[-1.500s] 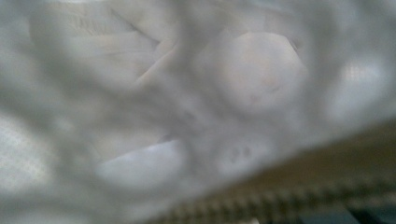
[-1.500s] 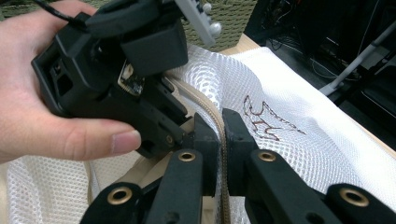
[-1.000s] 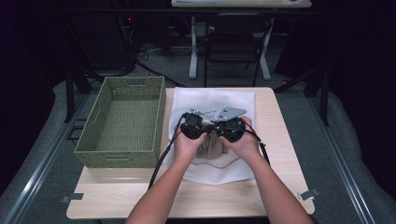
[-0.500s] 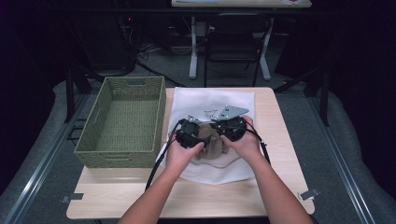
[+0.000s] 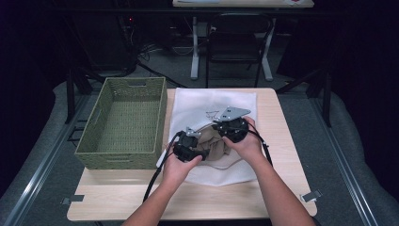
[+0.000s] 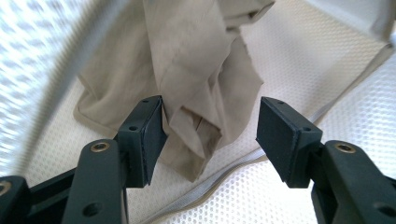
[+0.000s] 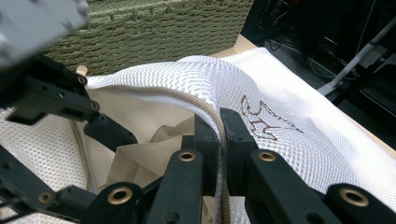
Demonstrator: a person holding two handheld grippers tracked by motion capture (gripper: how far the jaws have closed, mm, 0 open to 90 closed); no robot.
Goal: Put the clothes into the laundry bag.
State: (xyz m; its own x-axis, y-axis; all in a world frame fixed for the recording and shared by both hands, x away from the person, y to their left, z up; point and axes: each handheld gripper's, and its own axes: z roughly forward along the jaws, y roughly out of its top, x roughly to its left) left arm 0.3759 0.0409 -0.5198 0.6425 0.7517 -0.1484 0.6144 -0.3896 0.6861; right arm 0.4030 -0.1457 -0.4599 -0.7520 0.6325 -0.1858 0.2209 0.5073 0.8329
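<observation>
Fingers of the right gripper (image 7: pixel 222 140) pinch the mesh bag's (image 5: pixel 197 106) zippered rim on the counter (image 5: pixel 277 117), while the left gripper (image 6: pixel 210 135), open around the beige cloth (image 6: pixel 196 70) inside, should close low on its folds.

White honeycomb mesh bag (image 7: pixel 289 154) with a tan woven zip edge, soft creased beige cloth (image 6: pixel 196 70) inside; matt black plastic on the left gripper (image 6: pixel 210 135), brass-look rivets; coarse green woven basket (image 5: pixel 123 121); pale smooth wood table (image 5: pixel 282 188)
</observation>
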